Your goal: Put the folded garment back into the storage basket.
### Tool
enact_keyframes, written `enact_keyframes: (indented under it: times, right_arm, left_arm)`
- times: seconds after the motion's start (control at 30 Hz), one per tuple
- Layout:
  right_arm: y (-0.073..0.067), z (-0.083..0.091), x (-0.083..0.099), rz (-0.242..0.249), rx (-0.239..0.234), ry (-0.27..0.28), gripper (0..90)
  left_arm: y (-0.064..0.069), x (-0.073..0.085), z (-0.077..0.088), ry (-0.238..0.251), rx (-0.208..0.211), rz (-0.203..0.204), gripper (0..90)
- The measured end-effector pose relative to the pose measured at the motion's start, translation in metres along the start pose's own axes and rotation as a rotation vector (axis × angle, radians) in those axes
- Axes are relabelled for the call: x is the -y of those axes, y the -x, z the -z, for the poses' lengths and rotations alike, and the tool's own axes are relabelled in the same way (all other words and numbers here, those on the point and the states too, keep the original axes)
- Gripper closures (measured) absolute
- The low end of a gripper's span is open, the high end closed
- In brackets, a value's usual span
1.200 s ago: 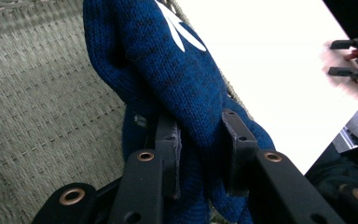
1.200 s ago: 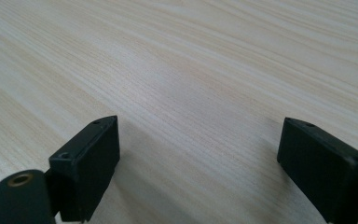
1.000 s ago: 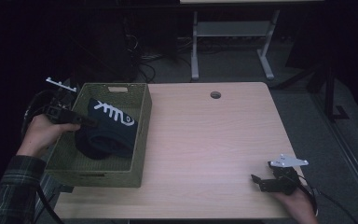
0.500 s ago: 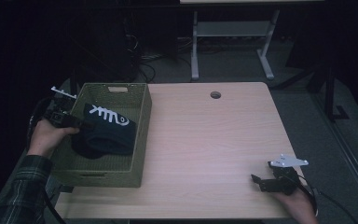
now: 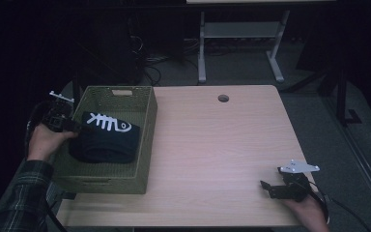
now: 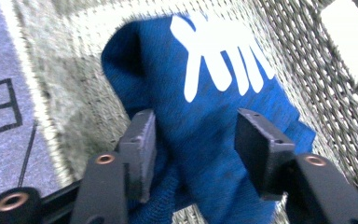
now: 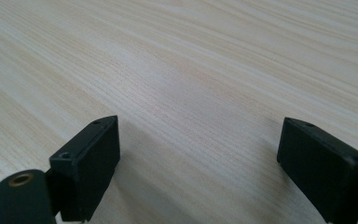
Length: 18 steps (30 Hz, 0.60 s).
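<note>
A dark blue knitted garment (image 5: 105, 140), soft and folded into a thick rounded bundle, was seen lying inside the olive-green woven mesh basket (image 5: 145, 145) at the left end of the table (image 5: 222, 145). A white fishbone print was borne on its upper face. In the high view the bundle's long axis ran across the basket from left to right, with the printed end turned toward the far wall.

The left gripper (image 6: 193, 149) was held at the basket's left rim. Its flat black rectangular jaws had just been opening, and the cloth lay between them, released rather than pinched.

The right gripper (image 5: 270, 187) was rested on the pale wood-grain tabletop near the front right corner, its jaws spread wide over bare wood.
</note>
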State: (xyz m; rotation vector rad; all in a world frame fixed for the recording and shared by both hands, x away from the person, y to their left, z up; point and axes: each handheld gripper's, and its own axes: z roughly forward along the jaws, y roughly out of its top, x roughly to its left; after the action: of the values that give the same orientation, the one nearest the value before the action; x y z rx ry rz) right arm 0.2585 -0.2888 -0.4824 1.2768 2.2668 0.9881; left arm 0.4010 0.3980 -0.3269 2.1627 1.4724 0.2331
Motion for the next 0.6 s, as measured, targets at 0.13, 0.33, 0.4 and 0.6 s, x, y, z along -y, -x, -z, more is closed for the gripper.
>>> enact_keyframes:
  times: [0.13, 0.33, 0.4, 0.6]
  right_arm:
    - [0.000, 0.000, 0.000, 0.000, 0.000, 0.000, 12.7]
    - [0.000, 0.000, 0.000, -0.001, 0.001, 0.000, 12.7]
    - [0.000, 0.000, 0.000, -0.002, 0.002, 0.000, 12.7]
    - [0.000, 0.000, 0.000, -0.002, 0.002, 0.000, 12.8]
  left_arm:
    - [0.002, 0.003, 0.005, 0.014, -0.022, 0.004, 41.6]
    - [0.012, 0.003, 0.009, 0.041, -0.006, -0.014, 40.6]
    - [0.017, 0.003, 0.008, 0.040, 0.004, -0.024, 40.7]
    - [0.034, 0.002, 0.001, 0.062, 0.027, -0.047, 36.5]
